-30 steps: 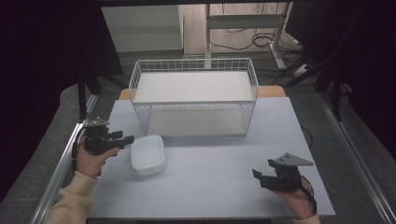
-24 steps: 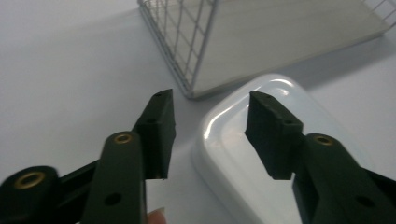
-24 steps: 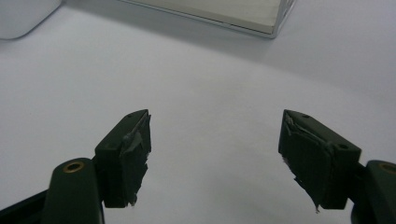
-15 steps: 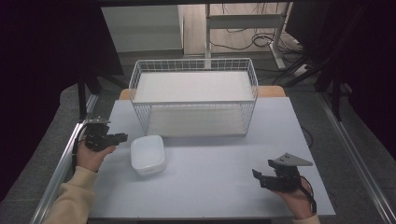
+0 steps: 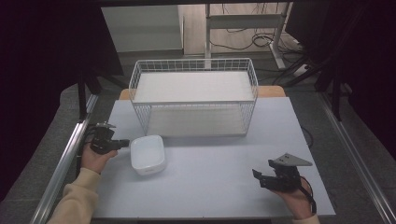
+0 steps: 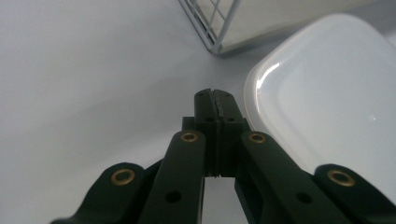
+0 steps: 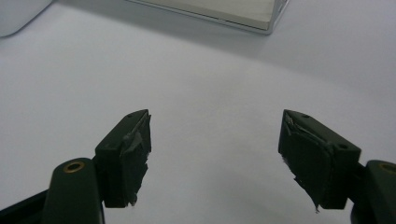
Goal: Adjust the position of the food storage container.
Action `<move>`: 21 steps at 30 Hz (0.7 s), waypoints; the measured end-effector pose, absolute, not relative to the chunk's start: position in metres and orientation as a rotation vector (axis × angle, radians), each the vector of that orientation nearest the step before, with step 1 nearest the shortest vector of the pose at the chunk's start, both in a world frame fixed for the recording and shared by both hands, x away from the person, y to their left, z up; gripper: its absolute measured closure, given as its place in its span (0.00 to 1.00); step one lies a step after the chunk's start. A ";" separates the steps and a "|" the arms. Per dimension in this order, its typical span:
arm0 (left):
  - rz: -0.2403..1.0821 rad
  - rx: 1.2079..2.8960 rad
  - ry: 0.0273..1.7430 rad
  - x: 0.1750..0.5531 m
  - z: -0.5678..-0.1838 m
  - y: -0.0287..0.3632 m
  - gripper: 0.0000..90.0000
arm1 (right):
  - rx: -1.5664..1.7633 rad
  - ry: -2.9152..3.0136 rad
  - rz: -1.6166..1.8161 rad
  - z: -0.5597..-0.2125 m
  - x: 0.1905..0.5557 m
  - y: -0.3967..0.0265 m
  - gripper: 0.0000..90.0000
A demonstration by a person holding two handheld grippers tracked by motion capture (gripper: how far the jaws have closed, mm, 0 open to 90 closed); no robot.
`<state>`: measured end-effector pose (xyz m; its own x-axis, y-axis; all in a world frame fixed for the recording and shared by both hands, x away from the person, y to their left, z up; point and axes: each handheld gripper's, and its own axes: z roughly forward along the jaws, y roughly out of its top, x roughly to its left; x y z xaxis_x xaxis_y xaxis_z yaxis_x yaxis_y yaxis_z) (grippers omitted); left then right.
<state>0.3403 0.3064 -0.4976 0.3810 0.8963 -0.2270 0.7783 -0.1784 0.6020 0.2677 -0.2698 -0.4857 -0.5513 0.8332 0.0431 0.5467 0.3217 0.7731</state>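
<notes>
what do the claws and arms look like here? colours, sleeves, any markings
Both claws, left claw and right claw, are black, with brass-coloured rivets in the linkage arms. The right claw's pads wear torn black tape; a grey three-cornered plate tops it. Left sleeve is cream.

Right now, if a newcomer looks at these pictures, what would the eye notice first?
Probably the white wire basket at the far middle of the pale table, and the white lidded container in front of its left corner. Next, the left claw, shut with nothing between its jaws, right beside the container, and the right claw open near the front right.
</notes>
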 end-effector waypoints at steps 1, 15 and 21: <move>0.229 1.993 1.435 0.340 -0.499 0.306 1.00 | 1.228 2.230 1.088 -0.486 0.268 -0.270 0.28; 0.205 1.987 1.419 0.341 -0.505 0.297 1.00 | 1.228 2.229 1.087 -0.486 0.267 -0.269 0.28; 0.179 1.978 1.410 0.343 -0.507 0.295 1.00 | 1.226 2.225 1.090 -0.486 0.267 -0.269 0.28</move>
<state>0.3432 0.2947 -0.5065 0.4005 0.8754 -0.2707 0.7802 -0.1708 0.6018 0.2674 -0.2687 -0.4858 -0.5499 0.8342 0.0411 0.5438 0.3203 0.7757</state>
